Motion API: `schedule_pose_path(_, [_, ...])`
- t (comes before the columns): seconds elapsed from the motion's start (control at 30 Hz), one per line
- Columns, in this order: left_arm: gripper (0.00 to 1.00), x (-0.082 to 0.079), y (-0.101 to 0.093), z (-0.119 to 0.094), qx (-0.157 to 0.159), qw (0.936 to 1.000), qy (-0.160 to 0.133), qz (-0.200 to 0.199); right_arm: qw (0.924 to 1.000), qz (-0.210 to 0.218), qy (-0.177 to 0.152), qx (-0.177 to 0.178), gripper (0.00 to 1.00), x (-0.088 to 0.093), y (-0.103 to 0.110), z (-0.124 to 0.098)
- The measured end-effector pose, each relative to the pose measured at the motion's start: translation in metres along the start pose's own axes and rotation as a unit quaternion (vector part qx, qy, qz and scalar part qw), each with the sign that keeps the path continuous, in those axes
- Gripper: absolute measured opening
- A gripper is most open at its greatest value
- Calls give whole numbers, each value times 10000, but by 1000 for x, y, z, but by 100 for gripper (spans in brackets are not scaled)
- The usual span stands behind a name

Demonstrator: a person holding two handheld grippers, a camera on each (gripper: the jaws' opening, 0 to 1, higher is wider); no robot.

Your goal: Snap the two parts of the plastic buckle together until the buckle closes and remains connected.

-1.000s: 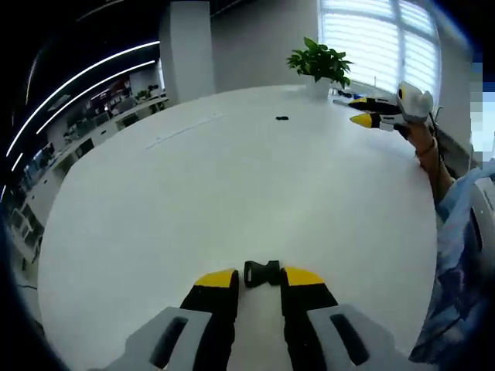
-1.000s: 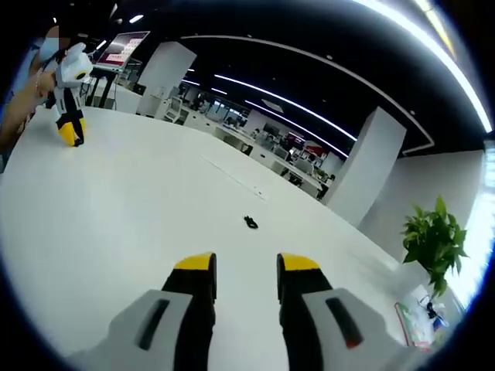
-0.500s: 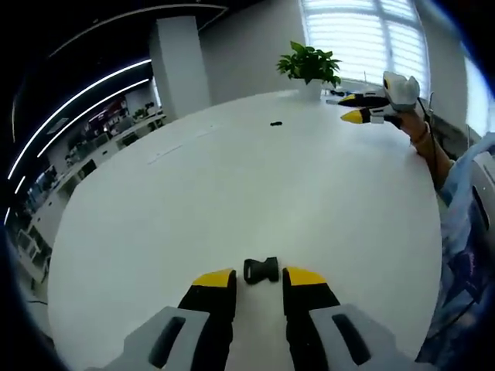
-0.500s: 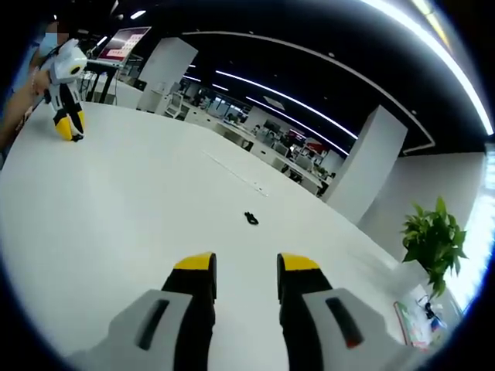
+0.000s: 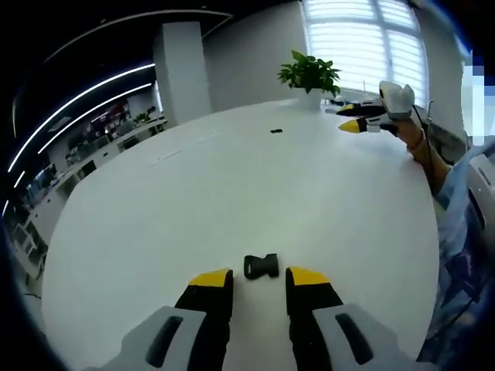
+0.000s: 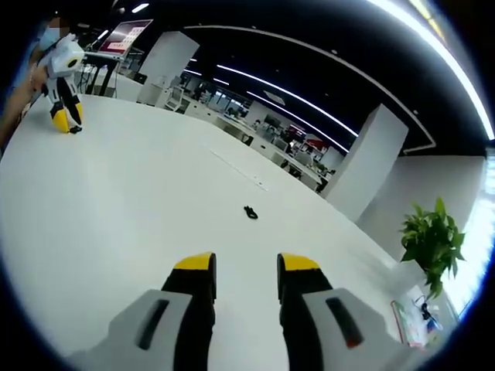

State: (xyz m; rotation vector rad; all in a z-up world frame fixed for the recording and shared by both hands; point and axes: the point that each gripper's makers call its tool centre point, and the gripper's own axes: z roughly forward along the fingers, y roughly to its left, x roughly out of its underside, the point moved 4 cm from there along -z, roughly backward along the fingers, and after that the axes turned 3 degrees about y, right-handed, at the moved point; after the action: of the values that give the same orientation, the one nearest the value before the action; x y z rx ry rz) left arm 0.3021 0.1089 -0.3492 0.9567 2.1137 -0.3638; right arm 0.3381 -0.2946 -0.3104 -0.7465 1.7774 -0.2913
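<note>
Left gripper (image 5: 259,280): jaws parted and holding nothing, yellow tips low over the white desk (image 5: 232,193). Just ahead of the tips, centred on the gap between them, a black buckle part (image 5: 261,266) flat on the desk, not touched by either jaw. Far ahead and slightly right of the jaws' line, a second buckle piece (image 5: 276,131), a small dark speck well apart from the first. Off to the far right of the jaws, the right gripper (image 5: 352,118) held above the desk edge in a person's hand (image 5: 411,133), near a potted plant (image 5: 309,73).

Right gripper (image 6: 246,267): jaws likewise spread and empty above the desk. Well ahead, about in line with the gap, a small black buckle part (image 6: 250,212) lying alone. Far off to the upper left of the jaws, the left gripper (image 6: 63,124) pointing down at the desk. Far right of the jaws, the plant (image 6: 431,243).
</note>
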Motion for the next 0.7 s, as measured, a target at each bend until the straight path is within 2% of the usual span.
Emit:
schedule_pose_path(0.23, [28,2,-3,-1,133,9998,-89,100,10000,-25,59,-26,31,2,1,1])
schedule_pose_path(0.7, [28,9,1,-5,96,9998,-150,10,9999,-119,62,-62,31,0,4,2])
